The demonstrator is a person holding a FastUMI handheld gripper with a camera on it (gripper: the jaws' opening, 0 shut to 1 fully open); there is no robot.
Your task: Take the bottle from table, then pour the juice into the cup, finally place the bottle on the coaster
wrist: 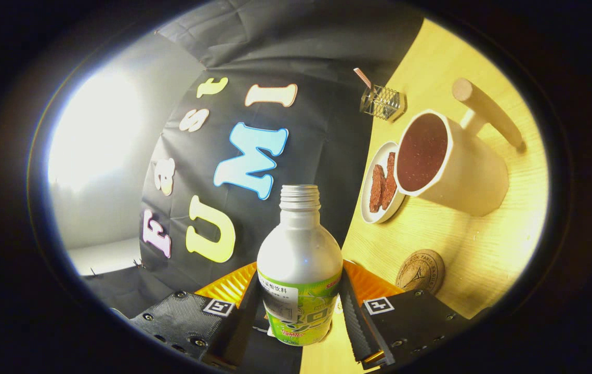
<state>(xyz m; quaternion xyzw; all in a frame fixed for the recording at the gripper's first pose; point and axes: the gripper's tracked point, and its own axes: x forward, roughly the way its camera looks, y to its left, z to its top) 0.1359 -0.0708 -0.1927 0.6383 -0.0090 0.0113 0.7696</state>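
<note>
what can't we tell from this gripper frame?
- Juice level: bottle is opaque, mouth points away.
- Bottle base: hidden between the gripper fingers.
- Wire holder contents: too small.
- Snack on the dish: partly hidden by the cup.
- Coaster print: too small.

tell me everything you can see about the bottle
The bottle is a silvery metal one with a rounded shoulder, a narrow threaded neck and no cap on its open mouth. A green printed label with a white patch wraps its lower body. It sits between the fingers of the claw, which press on its label from both sides. The view is tilted, so the bottle's mouth points toward the black cloth wall, with the cup beyond and to its side.
</note>
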